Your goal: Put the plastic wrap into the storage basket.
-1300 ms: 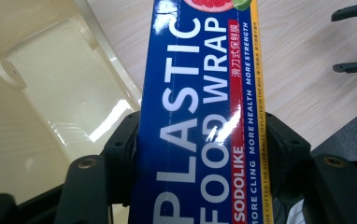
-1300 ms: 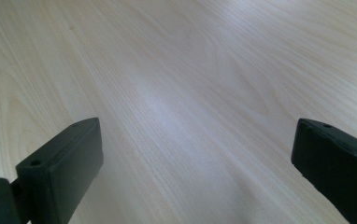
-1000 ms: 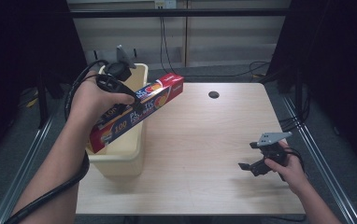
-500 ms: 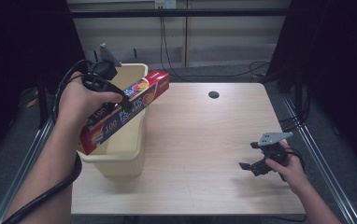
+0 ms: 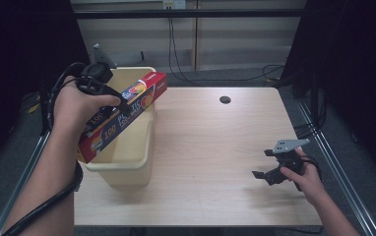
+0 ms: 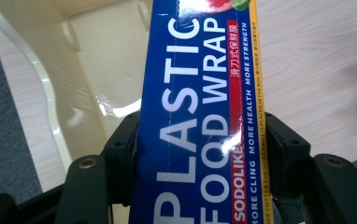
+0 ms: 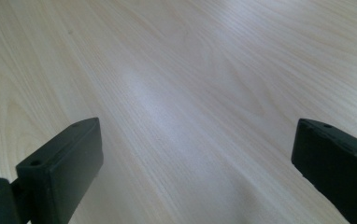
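1. As the jaws of my left gripper (image 5: pixel 108 96) clamp the box of plastic food wrap (image 5: pixel 122 115) from both sides, I read that gripper as closed on the box; in the left gripper view the black jaws press against the long edges of the blue face (image 6: pixel 200 126).
2. My right gripper (image 5: pixel 274 167) rests low over the table (image 5: pixel 215 147) near its right edge, jaws spread wide with bare wood between them (image 7: pixel 190 116).
3. From the high view I see the box held tilted above the cream bin (image 5: pixel 127 157), red end raised toward the table's far side, lower end over the bin's near left rim.
4. I cannot tell whether the box touches the bin rim; my left hand (image 5: pixel 78 108) covers part of it.
5. The left gripper view cuts off both ends of the box, so the print reads only in part.
6. The bin stands at the table's left edge; its floor is partly hidden behind the box.
7. A dark round hole (image 5: pixel 225 100) sits in the tabletop toward the far side, well apart from both grippers.
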Action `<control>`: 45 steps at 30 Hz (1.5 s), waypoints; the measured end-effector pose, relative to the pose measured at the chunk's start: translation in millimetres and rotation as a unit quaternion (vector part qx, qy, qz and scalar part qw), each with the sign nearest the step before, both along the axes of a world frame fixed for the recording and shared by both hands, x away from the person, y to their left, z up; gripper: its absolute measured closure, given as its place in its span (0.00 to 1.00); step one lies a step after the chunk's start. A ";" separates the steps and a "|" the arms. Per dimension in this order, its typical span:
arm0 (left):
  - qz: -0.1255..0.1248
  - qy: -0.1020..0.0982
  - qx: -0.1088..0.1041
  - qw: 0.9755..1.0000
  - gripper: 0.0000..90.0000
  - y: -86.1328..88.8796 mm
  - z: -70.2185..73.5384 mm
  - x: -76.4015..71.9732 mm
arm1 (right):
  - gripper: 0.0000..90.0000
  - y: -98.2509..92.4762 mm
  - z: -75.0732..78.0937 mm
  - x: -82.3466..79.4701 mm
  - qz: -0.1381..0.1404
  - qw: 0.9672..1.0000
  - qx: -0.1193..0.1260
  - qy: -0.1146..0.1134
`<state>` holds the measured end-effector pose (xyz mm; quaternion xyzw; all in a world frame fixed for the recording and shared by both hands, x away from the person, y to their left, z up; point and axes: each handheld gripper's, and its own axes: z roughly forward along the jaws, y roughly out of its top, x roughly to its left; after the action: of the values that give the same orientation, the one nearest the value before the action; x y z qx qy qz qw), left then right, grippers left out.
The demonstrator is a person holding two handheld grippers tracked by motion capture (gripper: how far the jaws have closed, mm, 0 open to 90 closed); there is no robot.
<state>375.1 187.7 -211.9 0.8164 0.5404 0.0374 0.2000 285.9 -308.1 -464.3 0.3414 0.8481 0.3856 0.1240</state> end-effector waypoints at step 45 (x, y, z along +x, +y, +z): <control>0.132 -0.007 0.011 0.991 0.45 23.5 -12.6 6.1 | 0.02 1.3 2.8 -0.5 0.004 1.000 0.002 -0.009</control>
<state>381.2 211.2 -224.5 0.7401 0.6413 0.0753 0.1879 285.4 -306.7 -461.5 0.3352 0.8475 0.3907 0.1293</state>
